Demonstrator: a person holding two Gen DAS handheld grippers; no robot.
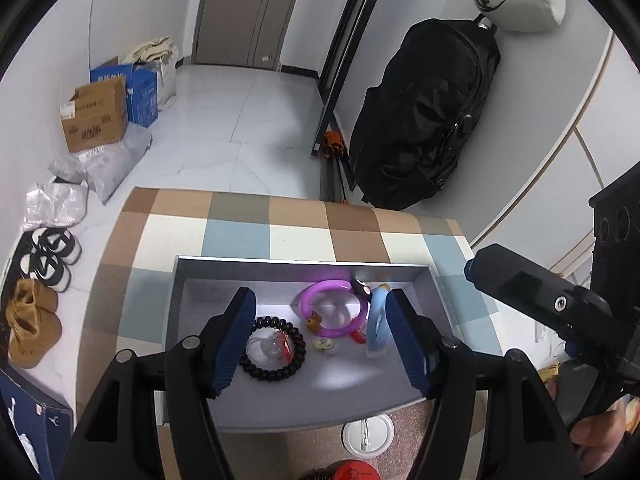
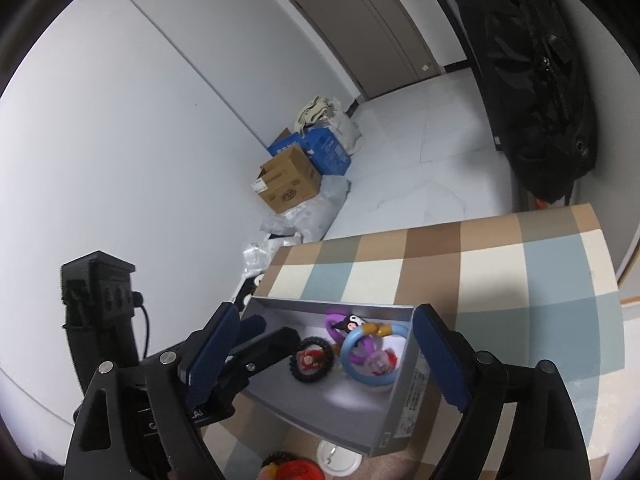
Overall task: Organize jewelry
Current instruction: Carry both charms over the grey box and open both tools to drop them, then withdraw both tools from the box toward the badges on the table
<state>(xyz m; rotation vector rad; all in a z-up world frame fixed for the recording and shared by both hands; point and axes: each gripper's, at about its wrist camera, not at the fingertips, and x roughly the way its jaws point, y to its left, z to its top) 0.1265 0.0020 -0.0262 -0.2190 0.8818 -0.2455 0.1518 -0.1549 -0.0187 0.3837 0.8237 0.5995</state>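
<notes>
Plastic, light and stiff, the purple bangle (image 1: 334, 308) lies in the grey tray (image 1: 280, 266) on the checked counter (image 1: 240, 220), so I'd pinch its rim, both my left tongs (image 1: 320, 342) and right tongs (image 2: 320, 360) released and empty.

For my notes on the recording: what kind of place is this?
Probably the entry area of a home: a door, shoes along the wall, delivery boxes on the tiled floor.

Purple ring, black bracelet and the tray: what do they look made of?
Purple ring: likely translucent glossy plastic, light glowing through it. Black bracelet: round dark beads, shiny; wood, stone or plastic, unclear. Tray: grey and matte, probably a cardboard box, with a printed label outside.
</notes>
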